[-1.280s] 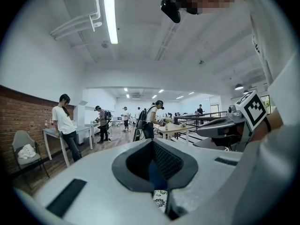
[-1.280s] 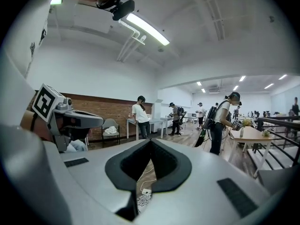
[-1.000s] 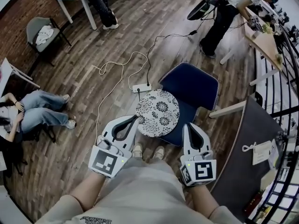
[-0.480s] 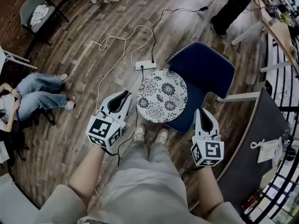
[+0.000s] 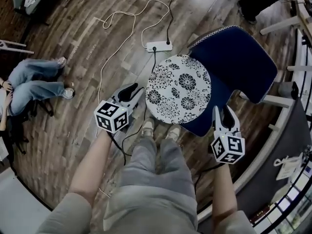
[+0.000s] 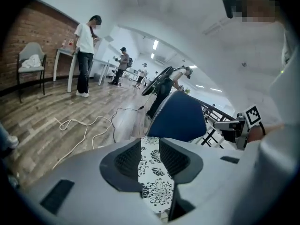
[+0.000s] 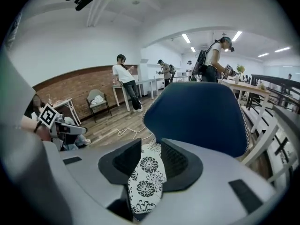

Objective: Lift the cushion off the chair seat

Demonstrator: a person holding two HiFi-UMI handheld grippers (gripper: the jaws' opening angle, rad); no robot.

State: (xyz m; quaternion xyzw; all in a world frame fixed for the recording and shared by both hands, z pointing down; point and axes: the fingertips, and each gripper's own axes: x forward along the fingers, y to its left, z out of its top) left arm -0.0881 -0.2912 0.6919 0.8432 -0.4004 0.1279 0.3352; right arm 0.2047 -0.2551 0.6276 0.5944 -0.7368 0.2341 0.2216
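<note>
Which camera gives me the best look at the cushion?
The head view: it looks down on the whole round flowered cushion over the blue chair. The left gripper view and the right gripper view each show only a narrow patterned strip of it, held by the left gripper and the right gripper.

The cushion covers most of the chair seat; the chair legs are hidden. In each gripper view, the left gripper or right gripper body hides all but a cushion strip. The seated person is cut off at the left edge.
</note>
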